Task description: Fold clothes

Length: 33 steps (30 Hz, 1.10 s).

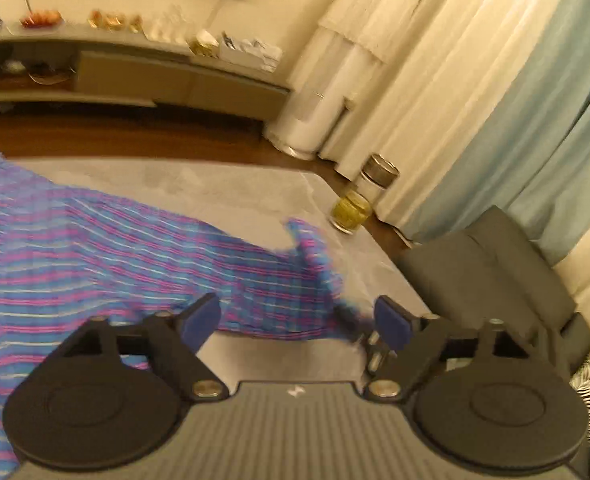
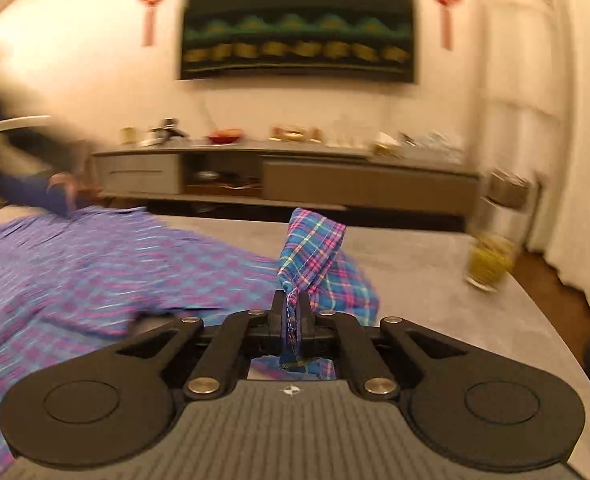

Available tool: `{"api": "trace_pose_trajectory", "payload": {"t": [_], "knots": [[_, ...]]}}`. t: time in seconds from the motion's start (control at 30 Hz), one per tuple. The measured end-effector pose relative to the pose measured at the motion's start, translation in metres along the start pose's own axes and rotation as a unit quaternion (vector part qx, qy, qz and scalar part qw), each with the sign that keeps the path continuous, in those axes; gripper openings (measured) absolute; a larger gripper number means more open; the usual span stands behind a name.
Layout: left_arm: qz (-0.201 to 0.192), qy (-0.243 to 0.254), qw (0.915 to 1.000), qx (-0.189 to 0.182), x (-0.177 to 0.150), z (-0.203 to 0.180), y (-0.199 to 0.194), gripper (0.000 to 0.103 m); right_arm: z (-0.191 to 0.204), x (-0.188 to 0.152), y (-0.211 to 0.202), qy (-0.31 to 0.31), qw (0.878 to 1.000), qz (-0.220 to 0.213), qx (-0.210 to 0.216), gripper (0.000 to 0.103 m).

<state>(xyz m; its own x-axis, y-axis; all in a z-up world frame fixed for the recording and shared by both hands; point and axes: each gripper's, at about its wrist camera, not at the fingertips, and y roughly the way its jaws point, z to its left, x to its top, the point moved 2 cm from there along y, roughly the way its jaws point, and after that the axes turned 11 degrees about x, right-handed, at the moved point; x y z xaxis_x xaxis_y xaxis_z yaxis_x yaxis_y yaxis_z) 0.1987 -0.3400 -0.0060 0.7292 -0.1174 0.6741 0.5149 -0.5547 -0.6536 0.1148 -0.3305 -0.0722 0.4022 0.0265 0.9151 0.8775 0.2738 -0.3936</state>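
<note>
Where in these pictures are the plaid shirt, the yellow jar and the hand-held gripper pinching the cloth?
plaid shirt [image 1: 95, 240]: left wrist view, flat striped body.
yellow jar [image 1: 351, 210]: left wrist view, glass side.
right hand-held gripper [image 2: 293, 308]: right wrist view, between the shut fingertips, on the pinched cloth edge.

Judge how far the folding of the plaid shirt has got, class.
Done: the plaid shirt is spread on the grey table. In hand: the right gripper pinches a lifted sleeve end, while the left gripper is open and empty. Left: no finished fold shows yet.
</note>
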Motion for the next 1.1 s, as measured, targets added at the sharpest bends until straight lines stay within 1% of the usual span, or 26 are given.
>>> {"api": "trace_pose_trajectory", "payload": {"t": [0.1,0.17,0.2,0.23,0.27,0.3,0.33,0.37,0.4,0.43,0.47,0.5,0.53,0.57,0.6,0.67,0.73,0.77,0.8,0.83,0.87,0.9,0.93,0.97,1.03,1.1], "knots": [[0.022,-0.027,0.9994,-0.007,-0.006,0.002,0.034,0.089,0.022,0.0,0.001,-0.017,0.999,0.002,0.038,0.002],[0.037,-0.05,0.9976,-0.03,-0.012,0.009,0.05,0.086,0.031,-0.001,0.004,-0.02,0.998,0.007,0.054,0.003],[0.045,-0.056,0.9965,-0.044,-0.014,0.013,0.055,0.073,0.035,-0.002,0.006,-0.021,0.998,0.01,0.061,0.003],[0.053,-0.056,0.9957,-0.05,-0.016,0.016,0.06,0.032,0.039,-0.002,0.007,-0.022,0.997,0.012,0.068,0.003],[0.064,-0.051,0.9955,-0.047,-0.017,0.017,0.064,0.009,0.043,-0.003,0.009,-0.022,0.997,0.015,0.076,0.003],[0.071,-0.043,0.9957,-0.041,-0.017,0.019,0.066,0.001,0.045,-0.004,0.01,-0.021,0.996,0.018,0.081,0.003],[0.065,-0.029,0.997,-0.03,-0.015,0.023,0.061,0.001,0.044,-0.006,0.01,-0.013,0.996,0.021,0.087,0.003],[0.054,-0.014,0.9982,-0.023,-0.011,0.027,0.049,0.001,0.043,-0.008,0.01,-0.001,0.995,0.024,0.094,0.009],[0.044,0.0,0.9989,-0.016,-0.006,0.031,0.037,0.001,0.043,-0.009,0.008,0.013,0.994,0.038,0.097,0.034],[0.032,0.012,0.9994,-0.009,0.0,0.036,0.023,0.001,0.044,-0.011,0.004,0.028,0.993,0.059,0.099,0.05],[0.02,0.018,0.9996,0.0,0.01,0.043,0.006,0.001,0.046,-0.012,0.001,0.043,0.991,0.079,0.101,0.074],[0.007,0.024,0.9996,0.013,0.023,0.051,-0.01,0.001,0.051,-0.018,-0.007,0.057,0.989,0.096,0.101,0.08],[-0.005,0.031,0.9992,0.026,0.036,0.059,-0.025,0.001,0.06,-0.026,-0.018,0.07,0.986,0.111,0.102,0.081],[-0.016,0.037,0.9984,0.039,0.05,0.067,-0.041,0.001,0.068,-0.034,-0.028,0.083,0.983,0.126,0.102,0.085],[-0.024,0.043,0.9974,0.053,0.065,0.075,-0.055,0.001,0.077,-0.041,-0.039,0.096,0.98,0.141,0.102,0.087],[-0.04,0.059,0.9945,0.077,0.09,0.082,-0.078,0.001,0.093,-0.057,-0.06,0.122,0.972,0.17,0.103,0.087],[-0.053,0.082,0.9908,0.093,0.112,0.08,-0.095,0.001,0.114,-0.076,-0.069,0.111,0.97,0.201,0.079,0.087],[-0.057,0.095,0.9887,0.1,0.12,0.076,-0.1,0.001,0.126,-0.086,-0.074,0.098,0.971,0.208,0.062,0.088],[-0.061,0.107,0.9866,0.108,0.126,0.071,-0.103,0.001,0.139,-0.094,-0.081,0.084,0.973,0.209,0.042,0.088],[-0.065,0.118,0.9842,0.115,0.133,0.066,-0.107,0.001,0.149,-0.1,-0.086,0.068,0.975,0.209,0.023,0.084],[-0.069,0.129,0.9815,0.123,0.138,0.062,-0.111,0.001,0.154,-0.101,-0.089,0.061,0.977,0.206,0.012,0.063],[-0.074,0.137,0.9788,0.133,0.142,0.061,-0.116,0.001,0.158,-0.102,-0.092,0.059,0.977,0.202,0.006,0.027],[-0.079,0.138,0.9769,0.143,0.145,0.064,-0.121,0.001,0.162,-0.102,-0.095,0.058,0.978,0.198,0.0,0.009],[-0.084,0.139,0.9748,0.153,0.147,0.067,-0.126,0.001,0.167,-0.101,-0.097,0.051,0.98,0.191,-0.004,0.0],[-0.094,0.141,0.9703,0.172,0.153,0.072,-0.135,0.001,0.174,-0.094,-0.097,0.034,0.985,0.171,-0.004,0.0],[-0.106,0.132,0.9655,0.198,0.158,0.093,-0.152,0.001,0.192,-0.08,-0.1,0.007,0.989,0.146,0.012,0.0]]}}
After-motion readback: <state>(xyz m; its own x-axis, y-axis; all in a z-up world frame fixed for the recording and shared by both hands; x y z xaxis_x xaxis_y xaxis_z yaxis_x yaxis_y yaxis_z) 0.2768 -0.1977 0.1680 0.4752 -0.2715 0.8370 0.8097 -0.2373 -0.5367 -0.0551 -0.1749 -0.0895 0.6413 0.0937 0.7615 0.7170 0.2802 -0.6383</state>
